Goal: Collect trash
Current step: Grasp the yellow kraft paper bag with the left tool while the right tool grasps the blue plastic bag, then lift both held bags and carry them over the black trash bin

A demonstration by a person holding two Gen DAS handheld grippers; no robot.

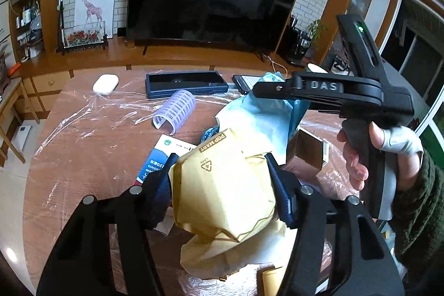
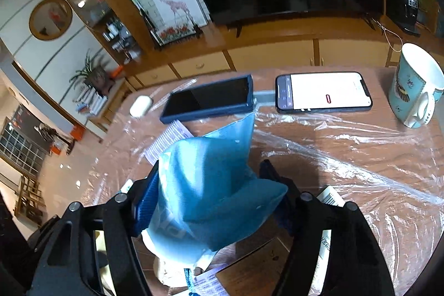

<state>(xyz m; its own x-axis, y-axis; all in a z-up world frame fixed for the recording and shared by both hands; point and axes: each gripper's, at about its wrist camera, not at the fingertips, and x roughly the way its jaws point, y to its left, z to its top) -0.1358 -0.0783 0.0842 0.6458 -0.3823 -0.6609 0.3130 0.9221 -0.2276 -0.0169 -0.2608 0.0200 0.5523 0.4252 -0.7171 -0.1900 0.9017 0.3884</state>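
Observation:
My left gripper (image 1: 222, 168) is shut on a crumpled tan POP MART paper bag (image 1: 227, 185), held above the round table. My right gripper (image 2: 213, 176) is shut on a blue plastic pouch (image 2: 211, 185). In the left wrist view the right gripper (image 1: 260, 92) reaches in from the right, and the blue pouch (image 1: 258, 124) hangs from it just behind the tan bag. A blue and white medicine box (image 1: 158, 157) lies on the table under the bag. White wrapper scraps (image 2: 177, 268) show below the pouch.
The table (image 1: 83, 157) is covered with clear plastic film. On it lie a lilac hair roller (image 1: 177, 108), a dark blue phone (image 2: 208, 99), a lit phone (image 2: 324, 92), a white earbud case (image 2: 141, 105), a teal mug (image 2: 416, 86) and a copper box (image 1: 305, 149).

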